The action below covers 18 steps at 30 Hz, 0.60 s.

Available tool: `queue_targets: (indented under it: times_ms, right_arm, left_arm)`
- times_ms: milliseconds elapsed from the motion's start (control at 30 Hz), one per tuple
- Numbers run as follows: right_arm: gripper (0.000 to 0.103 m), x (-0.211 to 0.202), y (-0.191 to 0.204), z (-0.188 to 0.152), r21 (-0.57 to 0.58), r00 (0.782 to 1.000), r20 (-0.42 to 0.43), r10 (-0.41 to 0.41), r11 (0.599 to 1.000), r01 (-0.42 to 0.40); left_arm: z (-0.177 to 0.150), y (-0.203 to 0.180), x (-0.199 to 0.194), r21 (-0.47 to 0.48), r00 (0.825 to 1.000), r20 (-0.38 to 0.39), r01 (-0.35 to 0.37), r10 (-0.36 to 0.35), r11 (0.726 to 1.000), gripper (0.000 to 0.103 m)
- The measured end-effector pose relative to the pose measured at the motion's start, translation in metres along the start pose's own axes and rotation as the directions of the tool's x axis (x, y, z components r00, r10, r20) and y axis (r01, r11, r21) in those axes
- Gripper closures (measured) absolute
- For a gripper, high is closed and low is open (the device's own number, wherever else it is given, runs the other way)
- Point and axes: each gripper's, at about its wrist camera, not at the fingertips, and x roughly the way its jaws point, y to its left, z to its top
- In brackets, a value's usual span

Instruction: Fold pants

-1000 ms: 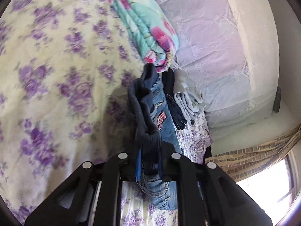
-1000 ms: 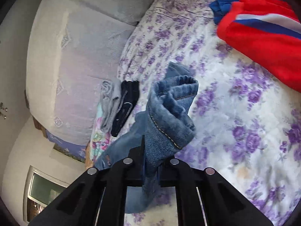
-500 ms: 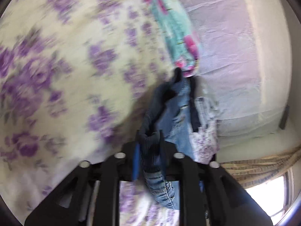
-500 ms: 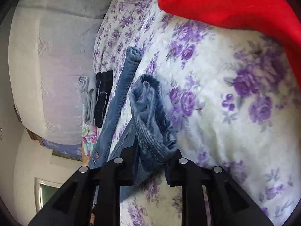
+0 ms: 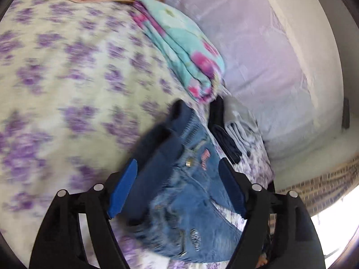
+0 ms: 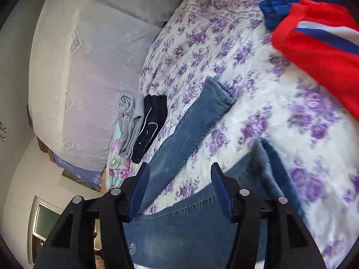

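1. Both pairs of jaws are opening; the left gripper (image 5: 177,183) and right gripper (image 6: 180,189) press on nothing, probably letting the jeans (image 5: 190,201) settle for folding
2. The jeans lie on the flowered bedsheet (image 6: 258,103): the waist sits loose between the left jaws, while denim lies below the right jaws, one leg stretching away

Blue denim jeans (image 6: 193,121) lying loose on floral bedspread; waist end bunched; one cuffed leg stretched flat.
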Motion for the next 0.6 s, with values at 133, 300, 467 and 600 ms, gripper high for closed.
queue_targets:
  times_ms: [133,300,467,600]
  right_arm:
    - [0.046,0.055,-0.012,0.023,0.1,0.998,-0.016,-0.058,0.993,0.059]
    - [0.045,0.1,-0.028,0.047,0.197,0.995,-0.035,-0.095,0.975,0.1]
    - [0.044,0.117,-0.03,0.058,0.205,0.994,-0.021,-0.105,0.973,0.107]
    - [0.08,0.117,-0.023,0.062,0.111,0.992,0.015,-0.128,0.986,0.126]
  left_arm:
    - [0.001,-0.028,0.052,0.045,0.994,-0.105,0.026,-0.022,0.999,0.029]
    - [0.015,-0.04,0.108,0.055,0.989,-0.15,-0.009,0.017,0.998,0.023]
    - [0.033,-0.039,0.124,0.035,0.992,-0.125,0.013,-0.008,0.999,0.023]
    - [0.043,-0.04,0.14,0.073,0.992,-0.105,-0.059,0.067,0.996,0.023]
